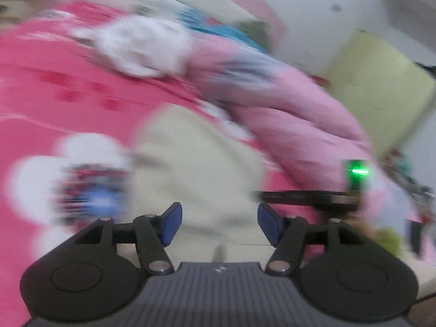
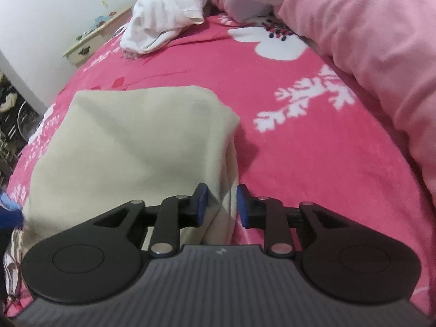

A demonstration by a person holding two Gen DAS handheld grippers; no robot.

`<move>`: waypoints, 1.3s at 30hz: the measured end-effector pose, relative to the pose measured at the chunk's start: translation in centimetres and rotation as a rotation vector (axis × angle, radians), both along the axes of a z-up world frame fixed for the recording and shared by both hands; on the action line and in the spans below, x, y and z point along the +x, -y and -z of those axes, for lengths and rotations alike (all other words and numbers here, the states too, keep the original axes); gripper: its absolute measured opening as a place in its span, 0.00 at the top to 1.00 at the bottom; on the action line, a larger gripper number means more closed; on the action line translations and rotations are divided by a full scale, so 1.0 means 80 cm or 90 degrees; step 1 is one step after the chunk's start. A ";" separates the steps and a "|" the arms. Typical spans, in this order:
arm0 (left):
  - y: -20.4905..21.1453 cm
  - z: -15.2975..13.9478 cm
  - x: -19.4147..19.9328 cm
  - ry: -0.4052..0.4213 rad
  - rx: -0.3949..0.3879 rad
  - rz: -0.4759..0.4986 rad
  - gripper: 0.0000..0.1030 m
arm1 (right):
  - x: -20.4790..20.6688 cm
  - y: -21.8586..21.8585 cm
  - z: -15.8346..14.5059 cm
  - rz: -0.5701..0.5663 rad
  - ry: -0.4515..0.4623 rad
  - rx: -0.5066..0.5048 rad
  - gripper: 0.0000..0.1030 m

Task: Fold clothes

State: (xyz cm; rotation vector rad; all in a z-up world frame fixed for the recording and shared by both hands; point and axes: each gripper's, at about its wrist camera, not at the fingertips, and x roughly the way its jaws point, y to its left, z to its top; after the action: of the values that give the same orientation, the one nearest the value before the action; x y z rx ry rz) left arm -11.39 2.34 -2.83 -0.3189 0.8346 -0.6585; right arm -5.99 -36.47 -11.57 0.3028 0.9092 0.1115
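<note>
a bed spread with a hot-pink blanket point(image 2: 207, 81) bearing white flower and branch prints, sharp in the right wrist view, smeared by motion blur in the left wrist view point(image 1: 41, 87). along the far side, a pale pink quilt point(image 2: 376, 43), also visible in the left view point(image 1: 294, 114) as a soft ridge. near the head of the bed, a crumpled white garment point(image 2: 163, 16), a white blur in the left view point(image 1: 141, 46).

only in the right view: a cream bedside drawer unit point(image 2: 90, 42) against a white wall, and dark clutter on the floor at the left edge. only in the left view: a blue-teal cloth point(image 1: 218, 27) behind the white garment, a yellow-green panel point(image 1: 381, 87) at the right, and a small green light point(image 1: 358, 170) on a dark device.

folded beige garment point(image 2: 128, 147) lying flat on the pink blanket, its right edge running down between the blue pads of the right gripper point(image 2: 222, 207). jaws partly apart there, the left pad touching or just beside the fabric edge, the right pad clear of it; no squeeze on the cloth.

same beige garment point(image 1: 199, 163) ahead of the left gripper point(image 1: 219, 223), blurred. jaws set wide, blue pads well apart, nothing pinched between them, beige cloth showing through the gap.
</note>
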 end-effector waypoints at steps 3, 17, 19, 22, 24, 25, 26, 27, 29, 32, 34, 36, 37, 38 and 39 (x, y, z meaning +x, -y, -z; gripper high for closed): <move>-0.034 0.025 -0.005 -0.026 0.018 -0.064 0.33 | -0.008 -0.008 -0.019 0.012 0.021 -0.042 0.70; -0.051 0.119 0.025 -0.138 -0.184 -0.044 0.20 | 0.075 -0.134 -0.149 -0.203 0.125 -0.100 0.38; -0.043 0.125 0.023 -0.149 -0.190 -0.021 0.21 | 0.124 -0.173 -0.136 -0.260 0.080 -0.092 0.32; -0.030 0.125 0.017 -0.125 -0.163 -0.008 0.22 | 0.190 -0.228 -0.105 -0.308 -0.007 -0.141 0.31; -0.027 0.123 0.014 -0.110 -0.156 -0.004 0.28 | 0.223 -0.258 -0.077 -0.368 -0.103 -0.173 0.31; -0.026 0.123 0.012 -0.105 -0.153 -0.004 0.30 | 0.233 -0.269 -0.063 -0.392 -0.149 -0.179 0.31; -0.026 0.123 0.010 -0.101 -0.149 -0.005 0.35 | 0.238 -0.276 -0.053 -0.410 -0.187 -0.178 0.36; -0.027 0.120 0.006 -0.096 -0.145 -0.007 0.39 | 0.240 -0.280 -0.048 -0.422 -0.210 -0.174 0.43; -0.026 0.116 -0.002 -0.087 -0.136 -0.012 0.42 | 0.234 -0.281 -0.049 -0.433 -0.218 -0.171 0.65; -0.022 0.109 -0.018 -0.064 -0.140 -0.019 0.44 | 0.214 -0.260 -0.078 -0.400 -0.155 -0.127 0.78; -0.017 0.108 -0.025 -0.051 -0.142 -0.023 0.44 | 0.195 -0.227 -0.093 -0.333 -0.103 -0.056 0.80; -0.016 0.110 -0.027 -0.051 -0.146 -0.031 0.44 | 0.180 -0.193 -0.090 -0.246 -0.068 0.024 0.82; -0.016 0.112 -0.027 -0.055 -0.149 -0.036 0.44 | 0.175 -0.177 -0.083 -0.199 -0.054 0.066 0.82; -0.016 0.114 -0.027 -0.058 -0.152 -0.041 0.44 | 0.173 -0.163 -0.071 -0.154 -0.045 0.109 0.82; -0.019 0.116 -0.025 -0.065 -0.159 -0.045 0.44 | 0.174 -0.153 -0.058 -0.117 -0.044 0.145 0.82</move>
State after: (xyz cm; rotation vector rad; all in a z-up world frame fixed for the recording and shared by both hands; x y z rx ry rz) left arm -13.40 3.83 -12.13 -0.6093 0.8354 -0.6847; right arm 7.92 -24.22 -6.89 0.4361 0.9942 0.3768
